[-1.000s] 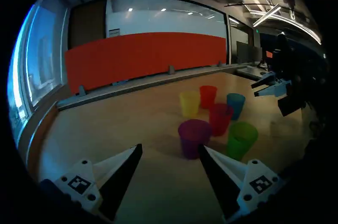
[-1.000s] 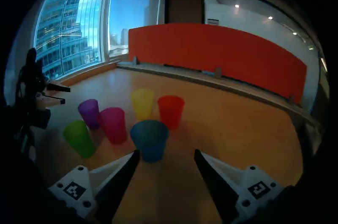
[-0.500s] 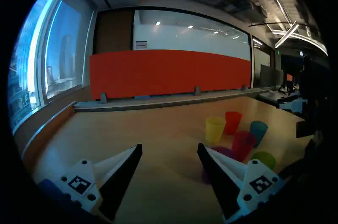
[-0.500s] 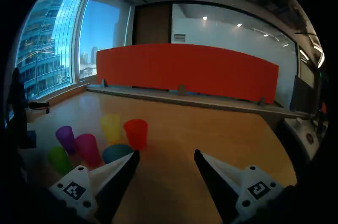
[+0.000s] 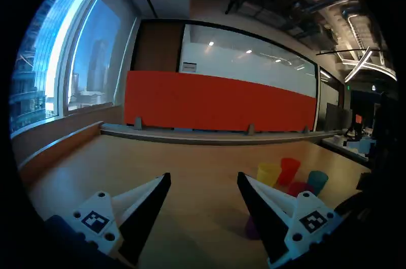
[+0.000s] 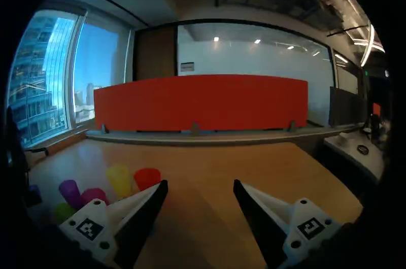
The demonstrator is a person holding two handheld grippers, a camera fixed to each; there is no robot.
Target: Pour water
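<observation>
Several coloured plastic cups stand in a cluster on the wooden table (image 5: 152,167). The left gripper view has them low on the right: yellow cup (image 5: 268,173), red cup (image 5: 290,167), teal cup (image 5: 317,180), magenta cup (image 5: 299,188), and a purple cup (image 5: 251,228) partly hidden by a finger. My left gripper (image 5: 203,175) is open, holding nothing, to the left of the cups. In the right gripper view the yellow cup (image 6: 119,179), red cup (image 6: 146,177), purple cup (image 6: 69,192), magenta cup (image 6: 93,195) and green cup (image 6: 63,211) sit low on the left. My right gripper (image 6: 199,182) is open and holds nothing.
An orange partition (image 5: 218,101) on a low ledge (image 6: 203,137) runs along the table's far edge. Tall windows (image 5: 61,66) line the left side. A side desk (image 6: 355,149) with small items stands at the right. A dark shape (image 6: 12,162) sits at the left rim.
Both grippers have tilted up and drawn away from the cups. The cups have slid down and off to the side in each view, and more wall and ceiling shows.
</observation>
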